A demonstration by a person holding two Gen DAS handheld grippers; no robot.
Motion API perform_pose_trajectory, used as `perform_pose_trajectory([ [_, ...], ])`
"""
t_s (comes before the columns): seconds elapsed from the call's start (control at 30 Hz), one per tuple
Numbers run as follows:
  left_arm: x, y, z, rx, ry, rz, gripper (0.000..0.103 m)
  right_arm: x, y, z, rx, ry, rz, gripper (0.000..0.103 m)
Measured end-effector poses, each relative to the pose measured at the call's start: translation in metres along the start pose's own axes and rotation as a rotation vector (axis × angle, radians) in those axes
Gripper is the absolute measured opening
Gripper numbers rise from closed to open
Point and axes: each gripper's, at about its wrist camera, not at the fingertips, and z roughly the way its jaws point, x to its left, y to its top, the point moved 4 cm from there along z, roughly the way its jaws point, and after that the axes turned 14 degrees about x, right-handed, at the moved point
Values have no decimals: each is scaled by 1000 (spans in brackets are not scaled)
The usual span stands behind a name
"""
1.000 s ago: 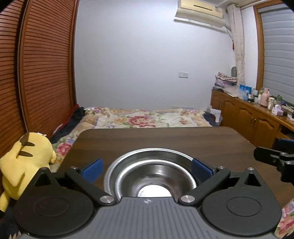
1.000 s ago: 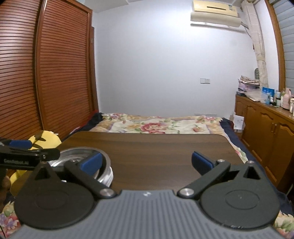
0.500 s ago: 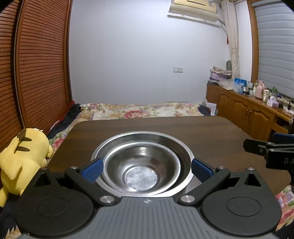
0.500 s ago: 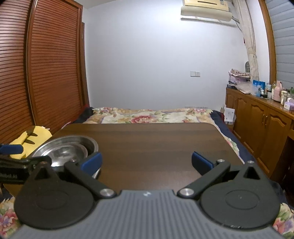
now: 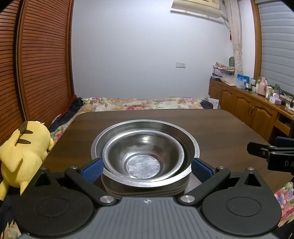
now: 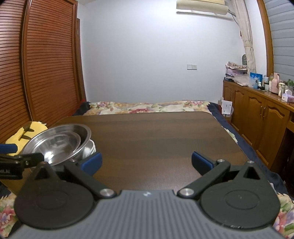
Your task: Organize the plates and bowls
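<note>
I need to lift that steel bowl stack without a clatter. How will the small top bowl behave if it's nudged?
The small top bowl sits tilted, off-centre in the larger bowl, so it would probably slide or rock. Polished metal likely offers little grip. It looks thin, so probably light.

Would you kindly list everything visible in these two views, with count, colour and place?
Steel bowls: at least two nested, silver, on the table's near left part; more dishes may lie under them.
Table: one, dark brown wood, in front of both grippers.
Plush toy: one, yellow, beside the table's left edge.
Bed: one, floral cover, beyond the table.
Wardrobe doors: brown, slatted, left wall.
Cabinets: brown wood, right wall, with small bottles and boxes on top.
Air conditioner: one, cream, high on the far wall.
Wall switch: one, white, far wall.
Left gripper: black, blue pads, jaws open either side of the bowls.
Right gripper: black, blue pads, jaws open over bare table.
</note>
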Motion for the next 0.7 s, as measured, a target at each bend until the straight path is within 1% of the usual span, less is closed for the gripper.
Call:
perform_pose_trajectory([
  [0.7, 4, 1, -1, -1, 9, 0, 103, -1, 1, -1, -2, -5, -6, 103],
])
